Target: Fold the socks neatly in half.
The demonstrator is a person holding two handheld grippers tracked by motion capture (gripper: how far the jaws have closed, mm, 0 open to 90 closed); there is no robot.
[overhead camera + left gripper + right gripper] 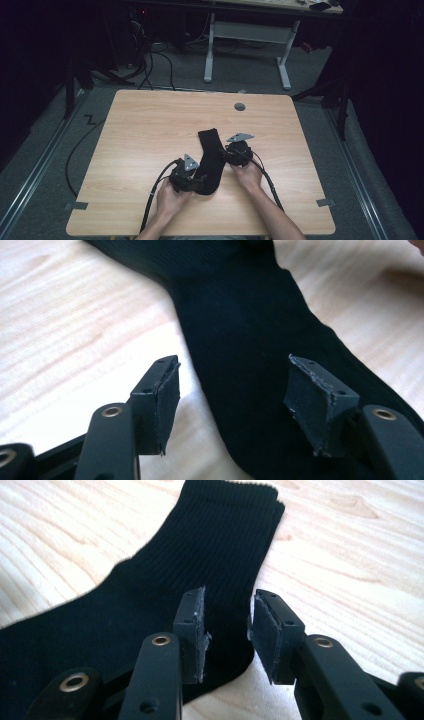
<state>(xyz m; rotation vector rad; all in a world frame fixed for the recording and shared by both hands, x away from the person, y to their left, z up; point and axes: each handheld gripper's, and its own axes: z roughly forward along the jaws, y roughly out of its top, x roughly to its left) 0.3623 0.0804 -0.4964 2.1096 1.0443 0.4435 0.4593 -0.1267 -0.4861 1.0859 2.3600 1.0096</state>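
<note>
- My black sock [210, 160] lies flat on the wooden table [150, 130], near the person's edge and about mid-width, with its ribbed cuff [235, 500] pointing away toward the far side.
- My left gripper [235, 405] sits at the sock's toe end; its jaws stand wide apart, one pad over bare wood, the other over the fabric, and nothing is pinched between them.
- My right gripper [227, 635] is on the sock's other long edge, by the heel; its jaws have a narrow gap and are not clamped. I see the fabric edge under the gap.
- Around the work: a round grey grommet [240, 107] in the tabletop farther back, well apart from the sock, and grey tape tabs [326, 202] at the near corners.
- Beyond the table stands a white-legged desk [247, 35], with black cables [150, 60] on the floor.
- I can read no brand or writing anywhere.
</note>
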